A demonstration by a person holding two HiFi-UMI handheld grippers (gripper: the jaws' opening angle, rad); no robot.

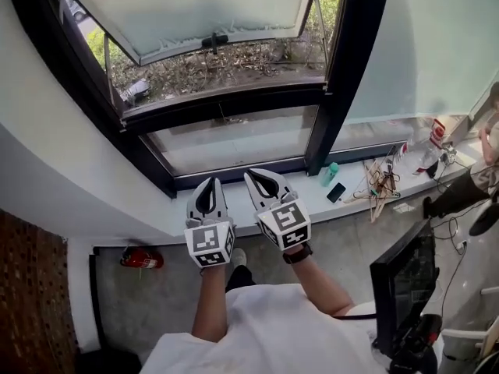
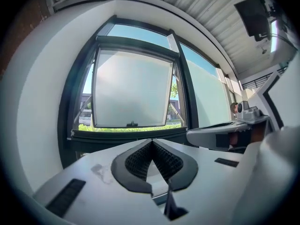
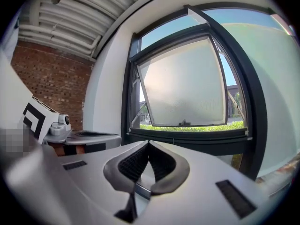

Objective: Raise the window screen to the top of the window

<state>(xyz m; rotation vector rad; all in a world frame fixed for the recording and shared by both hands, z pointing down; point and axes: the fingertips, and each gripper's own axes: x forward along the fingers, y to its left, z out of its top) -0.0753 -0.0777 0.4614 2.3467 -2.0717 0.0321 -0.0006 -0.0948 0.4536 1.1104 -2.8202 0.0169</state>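
Left gripper (image 1: 209, 182), right gripper (image 1: 253, 176): jaws clenched, empty, side by side | window (image 1: 335, 68) lies ahead and above both | window screen not distinguishable, probably down along the crosswise lower rail (image 1: 226, 100) | right gripper marginally nearer.

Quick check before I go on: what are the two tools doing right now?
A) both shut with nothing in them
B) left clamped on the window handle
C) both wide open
A: the left tool and the right tool each show jaws pressed together with nothing between them, and the window handle is well clear of both.
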